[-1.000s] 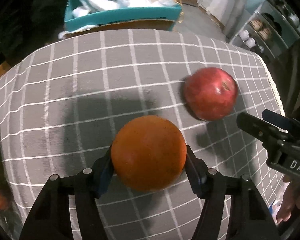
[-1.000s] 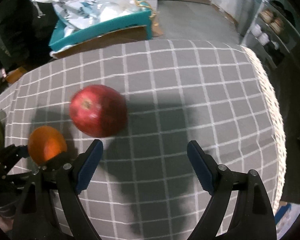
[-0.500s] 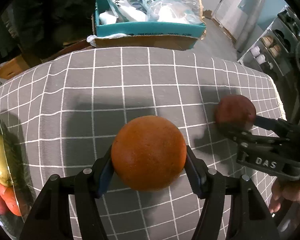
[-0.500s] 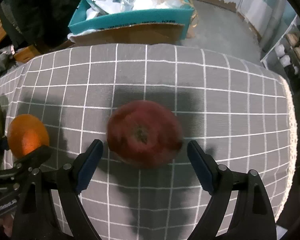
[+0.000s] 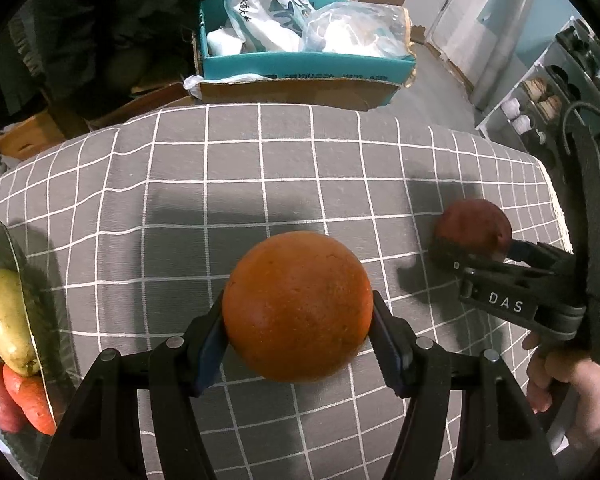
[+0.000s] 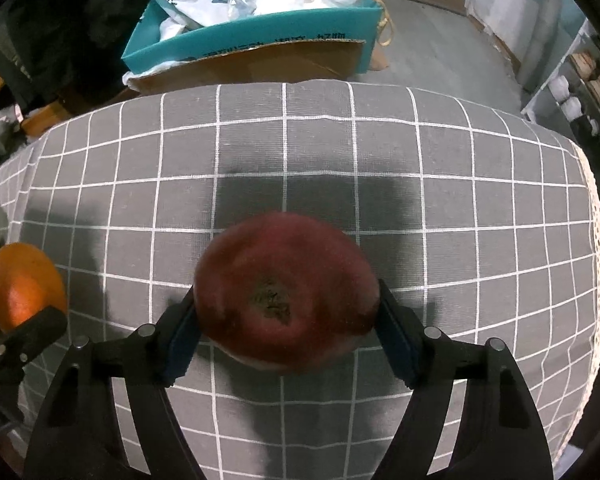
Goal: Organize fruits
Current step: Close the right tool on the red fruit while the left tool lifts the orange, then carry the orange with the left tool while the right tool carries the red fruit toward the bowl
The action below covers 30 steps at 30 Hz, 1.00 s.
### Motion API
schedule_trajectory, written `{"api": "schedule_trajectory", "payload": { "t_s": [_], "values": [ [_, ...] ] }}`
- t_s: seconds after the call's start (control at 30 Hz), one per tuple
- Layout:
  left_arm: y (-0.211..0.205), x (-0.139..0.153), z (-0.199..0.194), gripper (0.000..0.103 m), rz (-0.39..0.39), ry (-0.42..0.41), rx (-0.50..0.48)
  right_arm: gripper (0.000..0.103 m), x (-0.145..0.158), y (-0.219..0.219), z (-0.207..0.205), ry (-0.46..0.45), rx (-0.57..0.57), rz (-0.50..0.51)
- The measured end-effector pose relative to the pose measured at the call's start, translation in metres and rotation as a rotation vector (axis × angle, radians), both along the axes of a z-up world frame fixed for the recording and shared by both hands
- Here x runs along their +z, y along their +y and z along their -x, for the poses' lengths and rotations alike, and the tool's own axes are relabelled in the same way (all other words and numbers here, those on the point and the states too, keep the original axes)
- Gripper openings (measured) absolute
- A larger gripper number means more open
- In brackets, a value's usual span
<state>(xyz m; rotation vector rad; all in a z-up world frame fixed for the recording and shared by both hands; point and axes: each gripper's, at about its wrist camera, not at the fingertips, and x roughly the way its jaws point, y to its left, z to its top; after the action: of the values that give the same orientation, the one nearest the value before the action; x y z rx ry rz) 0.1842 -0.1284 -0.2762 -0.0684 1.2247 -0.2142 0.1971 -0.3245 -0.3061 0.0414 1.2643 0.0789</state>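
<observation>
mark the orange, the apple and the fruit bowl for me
orange point(image 5: 296, 306), left wrist view, middle of its front face
apple point(image 6: 286, 296), right wrist view, near the stem pit
fruit bowl point(image 5: 10, 240), left wrist view, glass rim at far left

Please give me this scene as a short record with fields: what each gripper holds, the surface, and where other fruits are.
left gripper: shut on orange
right gripper: shut on red apple
surface: grey checked tablecloth
other fruits: on a plate at the left edge, including a yellow-green fruit
background: teal box with plastic bags, beyond the table
</observation>
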Motion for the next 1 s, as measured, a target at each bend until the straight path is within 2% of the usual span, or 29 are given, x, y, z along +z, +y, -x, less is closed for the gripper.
{"api": "schedule_trajectory", "payload": {
  "t_s": [0.33, 0.6, 1.0],
  "values": [
    [0.001, 0.021, 0.006, 0.066, 0.011, -0.044, -0.002, 0.077, 0.018, -0.002, 0.017, -0.058, -0.01, 0.017],
    [0.007, 0.042, 0.016, 0.066, 0.013, -0.083, -0.003, 0.077, 0.053, 0.002, 0.031, -0.135, -0.006, 0.042],
    [0.019, 0.086, 0.037, 0.066, 0.035, -0.166, 0.003, 0.077, 0.109, 0.006, 0.054, -0.24, -0.008, 0.026]
  ]
}}
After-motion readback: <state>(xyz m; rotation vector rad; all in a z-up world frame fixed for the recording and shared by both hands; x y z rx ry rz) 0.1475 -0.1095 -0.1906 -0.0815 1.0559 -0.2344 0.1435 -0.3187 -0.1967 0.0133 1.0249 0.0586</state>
